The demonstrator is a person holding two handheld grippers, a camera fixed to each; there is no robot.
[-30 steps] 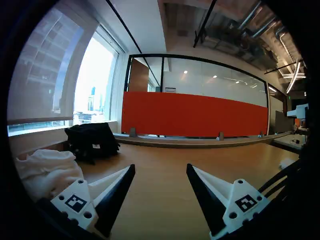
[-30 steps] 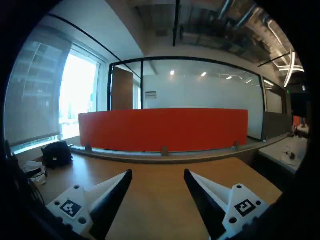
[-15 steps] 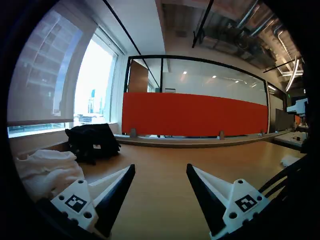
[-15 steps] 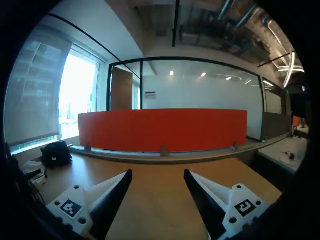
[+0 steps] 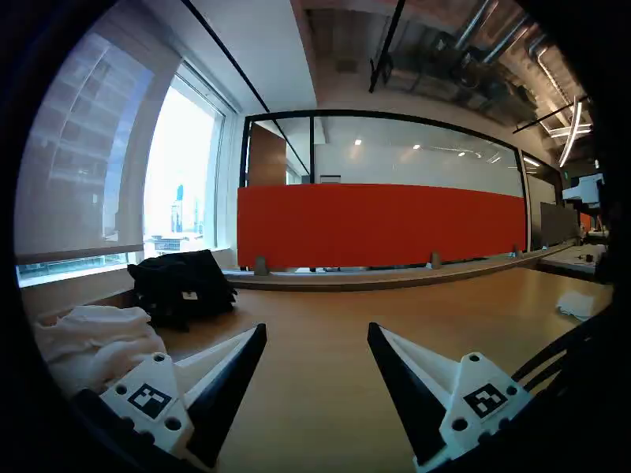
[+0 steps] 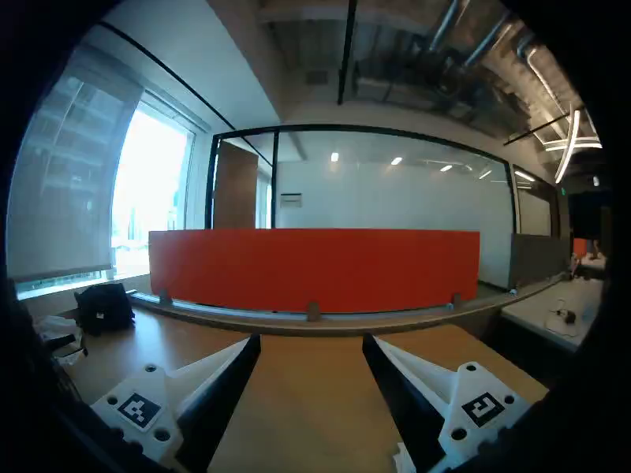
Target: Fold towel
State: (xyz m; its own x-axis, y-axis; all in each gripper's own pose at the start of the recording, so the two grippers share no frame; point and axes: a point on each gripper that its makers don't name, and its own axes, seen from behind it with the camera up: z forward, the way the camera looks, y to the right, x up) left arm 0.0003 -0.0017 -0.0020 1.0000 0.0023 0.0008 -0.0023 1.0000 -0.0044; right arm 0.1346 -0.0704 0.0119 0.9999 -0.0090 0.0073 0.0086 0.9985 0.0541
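Above a wooden tabletop [image 5: 315,410], the left claw [image 5: 315,326] hangs with its two fingers spread apart and holding nothing. A crumpled white towel [image 5: 95,347] lies heaped just beside its left finger and next to a black bag [image 5: 183,288]. The right claw [image 6: 310,337] (fingers likewise parted, gripping nothing) faces the orange divider panel [image 6: 315,268] along the tabletop's far edge, with the bag small at the far left of the right gripper view.
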